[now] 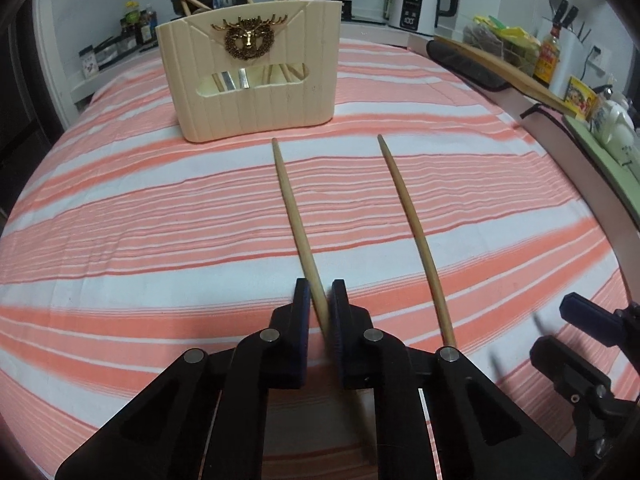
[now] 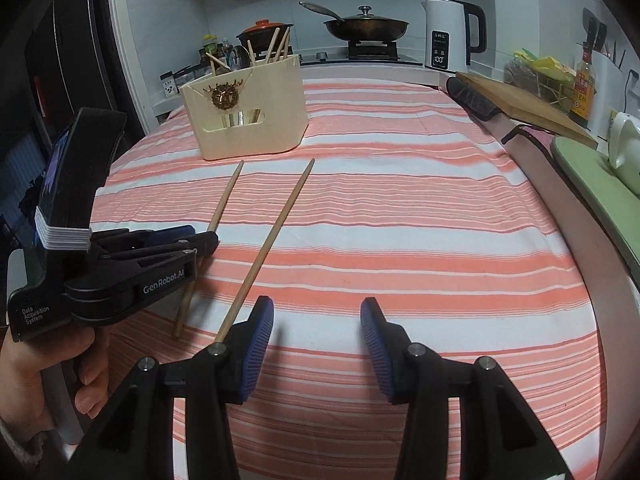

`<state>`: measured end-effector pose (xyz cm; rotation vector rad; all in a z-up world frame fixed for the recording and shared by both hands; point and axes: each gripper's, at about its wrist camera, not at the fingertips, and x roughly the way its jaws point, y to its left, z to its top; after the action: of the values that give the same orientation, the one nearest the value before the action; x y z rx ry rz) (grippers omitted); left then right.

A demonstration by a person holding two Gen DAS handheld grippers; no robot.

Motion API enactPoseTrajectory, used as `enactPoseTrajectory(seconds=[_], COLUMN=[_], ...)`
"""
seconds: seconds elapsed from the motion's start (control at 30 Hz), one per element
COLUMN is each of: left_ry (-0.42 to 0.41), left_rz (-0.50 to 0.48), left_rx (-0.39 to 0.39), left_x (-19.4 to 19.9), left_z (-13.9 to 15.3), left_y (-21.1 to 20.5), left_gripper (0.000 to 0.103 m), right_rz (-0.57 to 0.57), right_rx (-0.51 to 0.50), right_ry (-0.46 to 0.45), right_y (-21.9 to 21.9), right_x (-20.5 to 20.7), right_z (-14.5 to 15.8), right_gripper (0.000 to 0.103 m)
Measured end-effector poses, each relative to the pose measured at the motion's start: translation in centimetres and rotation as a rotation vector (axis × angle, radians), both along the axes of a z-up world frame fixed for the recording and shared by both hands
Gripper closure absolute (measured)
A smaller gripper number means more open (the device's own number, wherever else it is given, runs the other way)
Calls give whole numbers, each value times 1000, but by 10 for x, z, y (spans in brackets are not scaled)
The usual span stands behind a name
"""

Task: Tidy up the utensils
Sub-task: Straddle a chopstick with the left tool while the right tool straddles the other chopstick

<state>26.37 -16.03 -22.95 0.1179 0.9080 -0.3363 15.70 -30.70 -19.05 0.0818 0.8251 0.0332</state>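
Two wooden chopsticks lie on the striped cloth, pointing toward a cream utensil holder (image 1: 252,92) with a gold deer badge; several chopsticks and metal handles stand in it. My left gripper (image 1: 320,300) is shut on the thick end of the left chopstick (image 1: 294,216). The right chopstick (image 1: 416,240) lies free beside it. In the right wrist view my right gripper (image 2: 318,320) stands open with nothing between its fingers. The free chopstick (image 2: 276,236) ends just outside its left finger. The left gripper (image 2: 204,240) holds the other chopstick (image 2: 226,200), and the holder (image 2: 248,120) stands beyond.
A wooden cutting board (image 2: 520,104) and a black pad lie along the table's right edge. Behind stand a white kettle (image 2: 448,36), a wok (image 2: 366,26) on the stove, an orange-lidded pot and bottles. A hand (image 2: 60,368) grips the left tool.
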Motion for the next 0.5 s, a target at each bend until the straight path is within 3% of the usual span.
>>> enactPoseTrajectory(seconds=[0.4, 0.43, 0.5], left_ry=[22, 22, 26], left_rz=[126, 134, 150], left_rx=[-13, -14, -16], left_x=[0, 0, -1], left_z=[-1, 0, -1], left_y=[66, 70, 77], left_gripper=[98, 98, 98], right_rz=[124, 135, 137], right_rx=[-18, -40, -90], right_ry=[92, 106, 116], right_y=[53, 58, 64], right_x=[40, 41, 41], right_z=[-17, -20, -22], right_gripper=[59, 61, 76])
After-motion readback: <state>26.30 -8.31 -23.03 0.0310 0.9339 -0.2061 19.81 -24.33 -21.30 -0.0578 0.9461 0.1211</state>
